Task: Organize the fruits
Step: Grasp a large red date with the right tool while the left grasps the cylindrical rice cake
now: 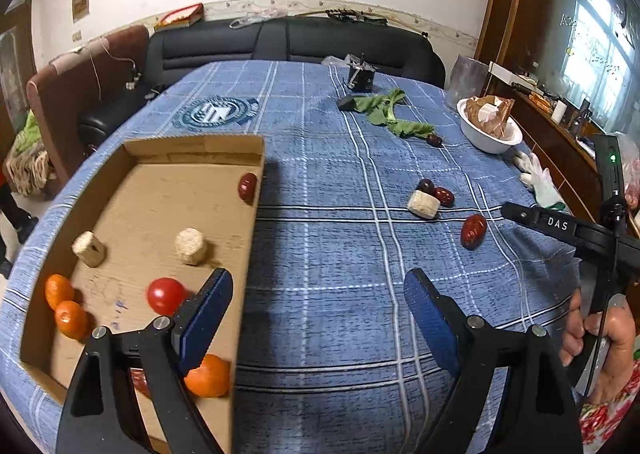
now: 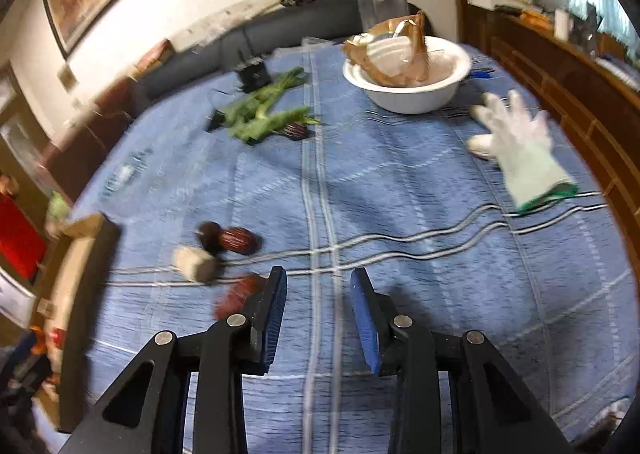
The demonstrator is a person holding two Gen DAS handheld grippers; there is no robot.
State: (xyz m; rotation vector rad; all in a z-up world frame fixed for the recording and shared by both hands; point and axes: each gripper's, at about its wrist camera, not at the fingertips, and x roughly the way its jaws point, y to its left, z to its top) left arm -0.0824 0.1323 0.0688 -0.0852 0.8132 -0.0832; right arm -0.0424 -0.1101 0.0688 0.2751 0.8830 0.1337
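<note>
Fruit sorting: both grippers empty, loose dates on counter.
Left gripper (image 1: 318,310) fingers wide apart, straddling the cardboard tray (image 1: 256,214) wall; right gripper (image 2: 319,286) fingers narrowly parted, holding nothing, nearest date (image 2: 236,296) just outside its left finger. Risk: approaching off-line could nudge the date into rolling away.

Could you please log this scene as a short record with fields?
surface: blue plaid cloth
box: open cardboard, on the left
in box: tomato, three oranges, two corks, one date
loose on cloth: dates, one cork
also: white bowl, glove, green cloth
left gripper: open, empty
right gripper: open, empty, beside a date
</note>
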